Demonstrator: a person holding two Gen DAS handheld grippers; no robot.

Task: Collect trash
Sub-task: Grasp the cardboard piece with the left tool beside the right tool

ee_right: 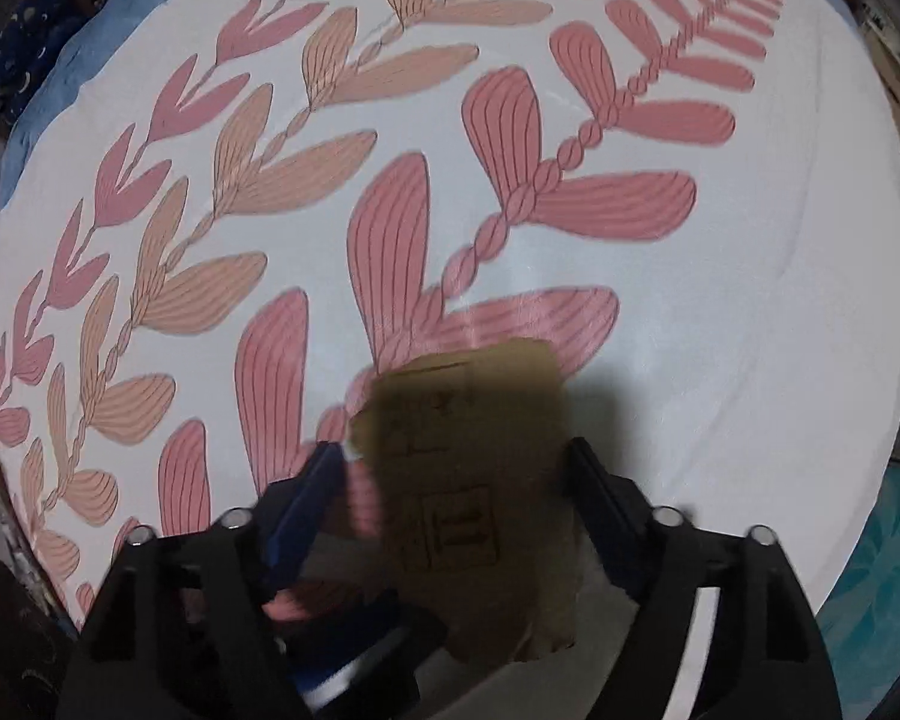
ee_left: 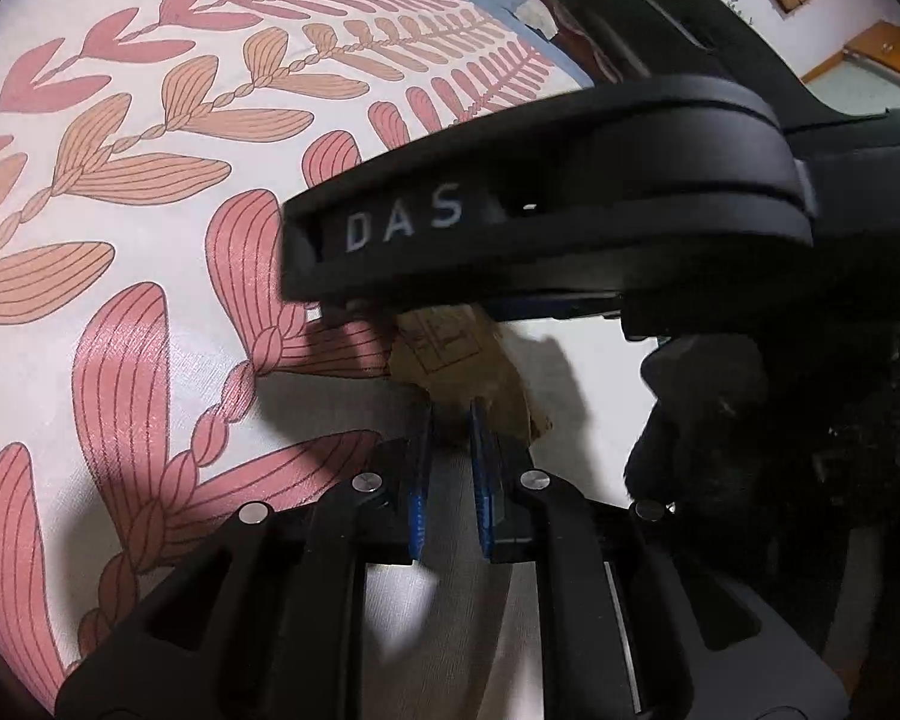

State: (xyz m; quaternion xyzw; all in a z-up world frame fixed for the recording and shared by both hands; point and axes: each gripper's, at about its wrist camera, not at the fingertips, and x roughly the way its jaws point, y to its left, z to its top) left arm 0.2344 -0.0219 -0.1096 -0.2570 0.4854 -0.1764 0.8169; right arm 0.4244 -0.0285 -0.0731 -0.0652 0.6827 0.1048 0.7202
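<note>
While the left gripper (ee_left: 450, 420) pinches the cardboard (ee_left: 456, 354), collection is barely begun.
Right gripper (ee_right: 456, 456) straddles it, jaws wide; no bin shows above the bedspread (ee_right: 750, 300).

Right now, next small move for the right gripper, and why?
Probably close the right gripper on the cardboard scrap: its jaws are open and straddle the scrap, while the left gripper already pinches the scrap's near edge above the leaf-print bedsheet.
</note>
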